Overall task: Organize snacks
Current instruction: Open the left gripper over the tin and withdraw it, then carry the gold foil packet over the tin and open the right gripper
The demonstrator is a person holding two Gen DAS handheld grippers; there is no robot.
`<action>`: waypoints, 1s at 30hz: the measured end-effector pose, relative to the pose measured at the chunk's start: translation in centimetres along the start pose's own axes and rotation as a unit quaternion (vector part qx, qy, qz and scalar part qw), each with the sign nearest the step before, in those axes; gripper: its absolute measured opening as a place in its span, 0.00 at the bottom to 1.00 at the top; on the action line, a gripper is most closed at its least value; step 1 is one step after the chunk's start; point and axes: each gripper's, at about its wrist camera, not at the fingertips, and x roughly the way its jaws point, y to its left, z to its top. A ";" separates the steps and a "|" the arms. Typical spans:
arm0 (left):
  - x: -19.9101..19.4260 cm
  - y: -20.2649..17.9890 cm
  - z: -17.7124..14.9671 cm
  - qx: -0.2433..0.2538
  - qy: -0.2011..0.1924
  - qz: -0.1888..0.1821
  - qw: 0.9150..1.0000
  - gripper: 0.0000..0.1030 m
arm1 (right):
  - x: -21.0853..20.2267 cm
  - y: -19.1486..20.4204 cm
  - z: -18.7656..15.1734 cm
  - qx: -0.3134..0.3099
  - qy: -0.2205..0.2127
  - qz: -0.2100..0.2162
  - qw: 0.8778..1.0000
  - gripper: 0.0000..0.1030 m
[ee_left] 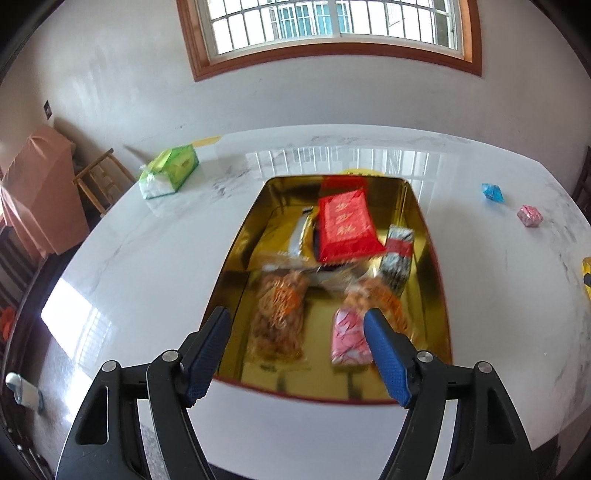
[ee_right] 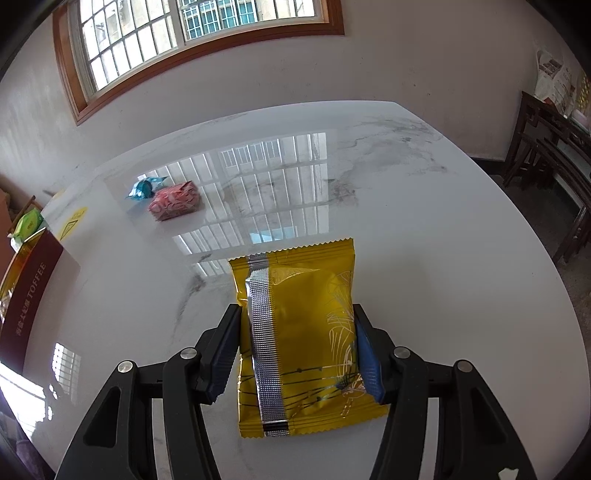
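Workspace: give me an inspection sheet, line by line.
Surface: glossy white marble table, window glare on it.
Job's things: gold tin holding a red packet, two noodle-snack bags, a pink packet and a striped packet; a blue candy and a pink candy loose on the table; yellow packet.
Clutter: green tissue pack.
Grippers: left gripper open over the tin's near end; right gripper shut on the yellow packet.
Cables: nothing seen.
Surroundings: barred window, wooden stool, dark chairs.
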 end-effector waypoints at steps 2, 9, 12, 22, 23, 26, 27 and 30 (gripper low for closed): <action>-0.1 0.6 -0.5 -0.005 0.001 0.002 1.000 0.72 | -0.2 0.6 -0.3 -0.006 -0.001 0.000 1.000 0.52; -0.5 2.8 -2.5 -0.019 -0.003 0.011 1.000 0.72 | -0.8 3.2 -1.6 -0.024 -0.004 0.001 1.000 0.52; -0.7 3.5 -3.4 -0.019 -0.009 0.024 0.999 0.73 | -1.1 3.9 -1.9 -0.014 -0.002 0.015 1.000 0.52; -1.4 6.6 -5.9 -0.066 -0.042 0.019 0.997 0.76 | -4.5 12.0 -0.8 -0.058 -0.027 0.078 0.995 0.52; -1.4 7.1 -6.2 -0.075 -0.043 0.017 0.996 0.76 | -5.1 13.1 -0.5 -0.065 -0.031 0.088 0.994 0.52; -1.0 8.1 -7.1 -0.092 -0.039 0.012 0.995 0.76 | -6.7 17.2 0.2 -0.098 -0.040 0.119 0.987 0.53; -0.8 8.4 -7.4 -0.096 -0.038 0.014 0.995 0.76 | -7.2 18.7 0.4 -0.108 -0.042 0.131 0.985 0.53; -0.4 9.1 -8.4 -0.105 -0.032 0.018 0.994 0.76 | -8.0 22.6 0.5 -0.132 -0.042 0.158 0.978 0.53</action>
